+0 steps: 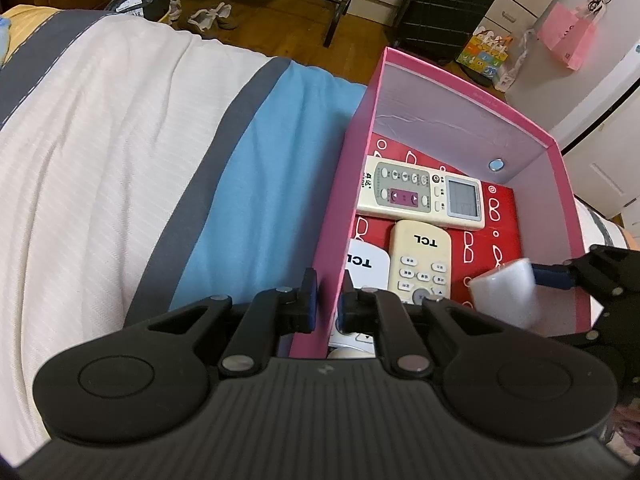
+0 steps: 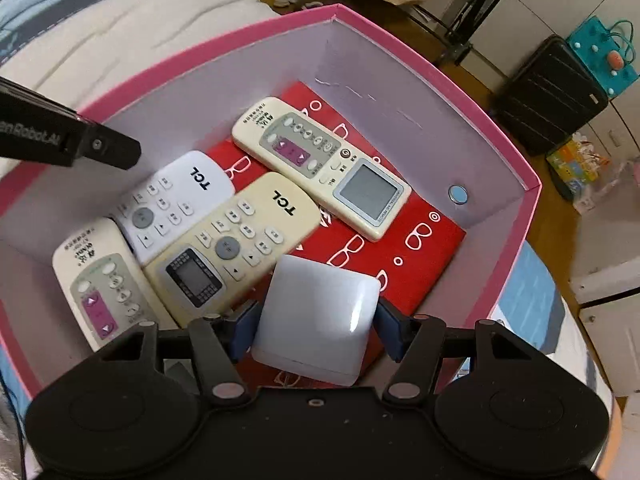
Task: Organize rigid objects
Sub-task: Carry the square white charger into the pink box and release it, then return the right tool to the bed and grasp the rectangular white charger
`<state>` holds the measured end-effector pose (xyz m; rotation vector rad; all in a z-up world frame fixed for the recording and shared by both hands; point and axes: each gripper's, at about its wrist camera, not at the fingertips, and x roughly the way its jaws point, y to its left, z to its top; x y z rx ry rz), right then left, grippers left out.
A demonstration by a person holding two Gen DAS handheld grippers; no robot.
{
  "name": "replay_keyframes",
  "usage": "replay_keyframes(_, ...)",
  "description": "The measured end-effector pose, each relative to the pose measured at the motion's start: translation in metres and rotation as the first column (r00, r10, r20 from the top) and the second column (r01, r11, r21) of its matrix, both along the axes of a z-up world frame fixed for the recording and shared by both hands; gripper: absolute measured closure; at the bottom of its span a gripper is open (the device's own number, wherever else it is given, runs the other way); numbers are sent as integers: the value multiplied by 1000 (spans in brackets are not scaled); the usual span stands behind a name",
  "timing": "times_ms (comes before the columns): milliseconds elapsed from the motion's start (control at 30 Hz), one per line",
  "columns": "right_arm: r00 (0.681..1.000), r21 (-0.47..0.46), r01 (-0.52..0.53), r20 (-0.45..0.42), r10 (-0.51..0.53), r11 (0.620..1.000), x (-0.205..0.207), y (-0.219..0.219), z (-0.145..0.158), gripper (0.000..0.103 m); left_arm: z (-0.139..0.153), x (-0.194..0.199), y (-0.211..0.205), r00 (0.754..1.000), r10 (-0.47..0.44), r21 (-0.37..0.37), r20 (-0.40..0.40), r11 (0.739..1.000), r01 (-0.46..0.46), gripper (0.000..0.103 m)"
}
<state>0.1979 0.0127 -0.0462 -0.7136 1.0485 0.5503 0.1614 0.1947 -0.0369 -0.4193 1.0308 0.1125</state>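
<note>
A: Right gripper [image 2: 314,330] is clamping a white rounded box [image 2: 320,320] across its sides, both blue pads pressing on it, and is holding it over the near end of the pink box [image 2: 516,176], above the red patterned liner [image 2: 420,236].

B: Left gripper [image 1: 325,300]?

A: Jaws are pinching the pink box's left wall between them, steadying it on the striped bedspread [image 1: 120,140].

B: Contents?

A: Four remotes are lying inside: a cream remote with a screen [image 2: 320,164] toward the far wall, a yellowed TCL remote [image 2: 236,240] just beside the held box, a white TCL remote [image 2: 176,200] partly under it, and another cream remote [image 2: 96,280] against the near-left wall.

B: Risks?

A: My judgement: the glossy box is sitting tilted in the pads, so it may be slipping or tumbling on release. Lowering it too far left would be landing it on the yellowed remote. The soft bedding may be letting the pink box tip if the left grip loosens.
</note>
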Motion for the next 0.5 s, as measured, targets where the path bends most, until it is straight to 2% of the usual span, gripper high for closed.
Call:
replay_keyframes(100,997,86,45,-72,-39,995,5,-10,15,36,-1,0,0,1000,2,-3,-3,1000,-2,94)
replay_keyframes(233,1000,211,24,-2,-24,977,-2,-35,50,36,0,0,1,1000,3,-4,-3,1000,-3,94)
replay_keyframes(400,1000,435,-3,29,-11,900,-7,-101,98,36,1,0,0,1000,3,-1,-3,1000,-3,94)
replay_keyframes(500,999,516,-6,34,-13,857,-4,-142,115,36,1,0,0,1000,7,-2,-4,1000,-7,94)
